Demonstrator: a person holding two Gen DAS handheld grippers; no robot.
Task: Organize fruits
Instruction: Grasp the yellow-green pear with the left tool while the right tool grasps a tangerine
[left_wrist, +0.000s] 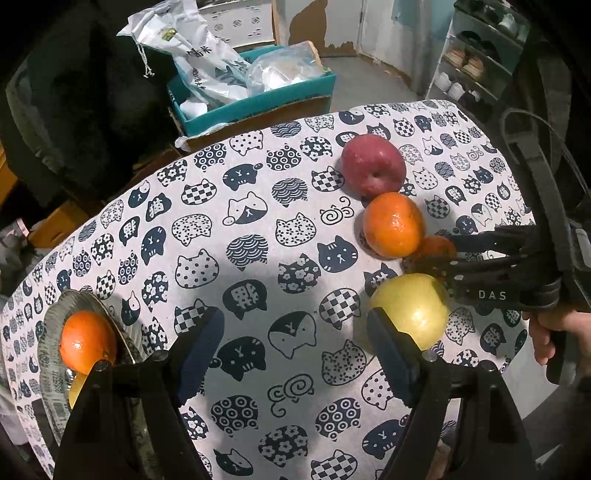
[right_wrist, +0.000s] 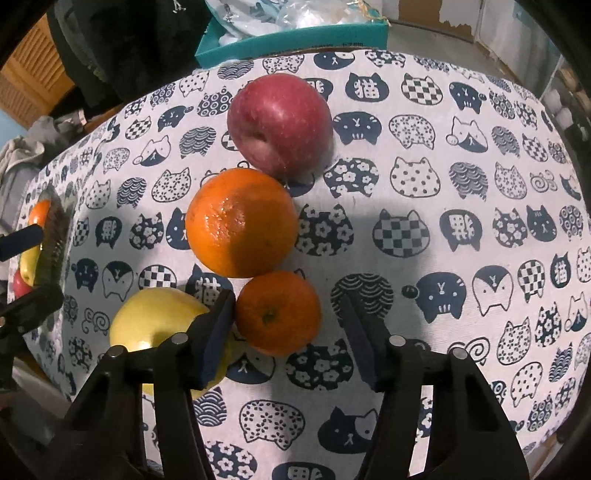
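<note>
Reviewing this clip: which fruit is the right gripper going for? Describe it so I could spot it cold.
On the cat-print tablecloth, four fruits lie in a line running away from the right gripper. The small orange sits nearest, between its open fingers. It is smaller than the large orange behind it, and beside it lies the yellow apple.

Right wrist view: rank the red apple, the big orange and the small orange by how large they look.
1. big orange and red apple: look alike, and the orange lies nearer the camera, so no ranking.
2. small orange: clearly smallest.
</note>
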